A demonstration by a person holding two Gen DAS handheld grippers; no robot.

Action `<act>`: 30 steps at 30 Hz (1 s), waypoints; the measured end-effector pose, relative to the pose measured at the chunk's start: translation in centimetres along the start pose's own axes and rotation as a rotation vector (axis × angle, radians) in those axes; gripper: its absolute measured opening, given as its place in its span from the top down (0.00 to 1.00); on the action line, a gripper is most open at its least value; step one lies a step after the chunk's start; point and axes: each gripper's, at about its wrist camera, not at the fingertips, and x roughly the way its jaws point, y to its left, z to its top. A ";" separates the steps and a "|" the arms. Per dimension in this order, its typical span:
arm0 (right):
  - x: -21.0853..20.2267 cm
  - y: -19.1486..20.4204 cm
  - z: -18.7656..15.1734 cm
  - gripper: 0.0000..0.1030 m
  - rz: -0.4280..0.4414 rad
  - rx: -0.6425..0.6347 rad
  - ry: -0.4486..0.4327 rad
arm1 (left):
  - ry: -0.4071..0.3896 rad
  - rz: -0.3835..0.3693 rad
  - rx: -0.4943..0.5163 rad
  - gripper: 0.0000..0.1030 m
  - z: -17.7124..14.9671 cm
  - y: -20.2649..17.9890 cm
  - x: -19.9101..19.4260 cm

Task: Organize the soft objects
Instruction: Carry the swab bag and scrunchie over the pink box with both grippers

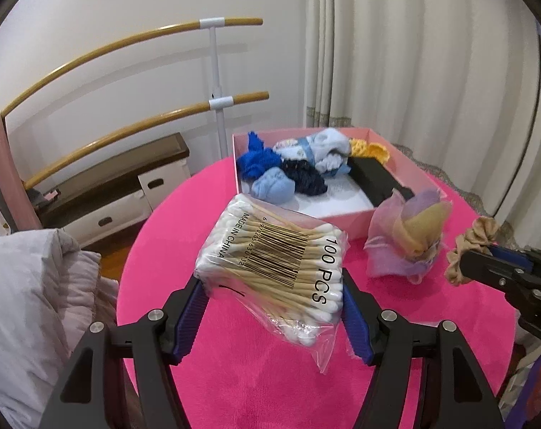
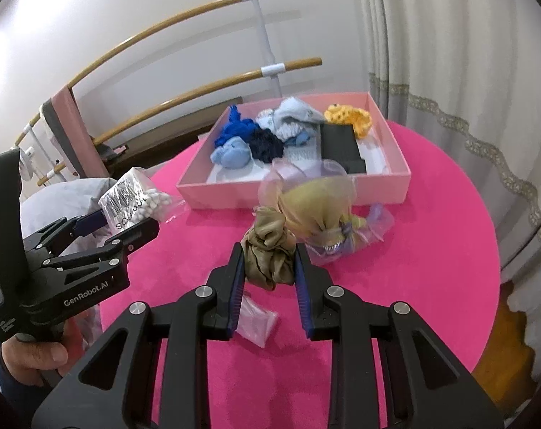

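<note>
While crinkly satin scrunchie bunches, right claw seemingly pinches it.

Each tool is matte black with ribbed blue finger pads and round silver screw heads; the left tool carries white "GenRobot.AI" lettering on its side.

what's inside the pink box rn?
In the pink box: bright blue yarn, a light blue sock, a navy scrunchie, a pale blue sock, a yellow crochet piece and a black case. Whatever lies beneath them is covered.
</note>
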 end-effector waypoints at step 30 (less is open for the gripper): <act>1.1 -2.2 16.5 0.77 -0.031 -0.053 -0.131 | -0.173 -0.031 -0.057 0.38 12.8 1.7 -2.7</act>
